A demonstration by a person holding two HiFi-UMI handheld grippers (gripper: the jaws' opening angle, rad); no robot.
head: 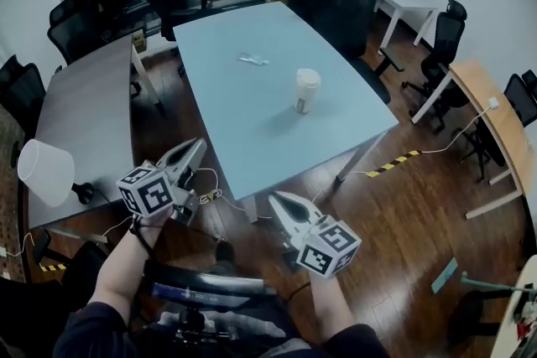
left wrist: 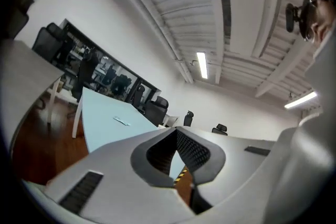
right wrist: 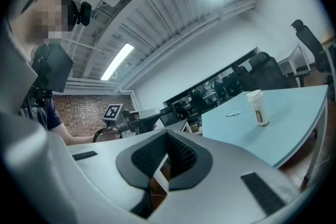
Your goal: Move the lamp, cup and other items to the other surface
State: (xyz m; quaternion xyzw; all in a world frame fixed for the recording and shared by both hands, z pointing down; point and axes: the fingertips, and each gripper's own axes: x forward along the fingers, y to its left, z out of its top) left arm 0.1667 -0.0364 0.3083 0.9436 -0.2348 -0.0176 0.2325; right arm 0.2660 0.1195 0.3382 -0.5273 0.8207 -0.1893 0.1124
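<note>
Blue tabletop [head: 252, 121]: carries the cup and a scrap. I take it for the surface being cleared.
Grey tabletop [head: 84, 105]: just left of it, a strip of floor between. Probably the receiving surface.
Lamp [head: 46, 172]: on the grey tabletop's near end, so I judge it already moved.
Cup [head: 307, 90]: upright, lidded, mid blue tabletop, not yet moved.
Scrap [head: 252, 59]: small and pale, lying flat beyond the cup, apart from it.
Left gripper [head: 200, 142]: over the floor short of both tabletops, jaws pressed together on nothing.
Right gripper [head: 273, 197]: beside it, jaws likewise closed and empty.
</note>
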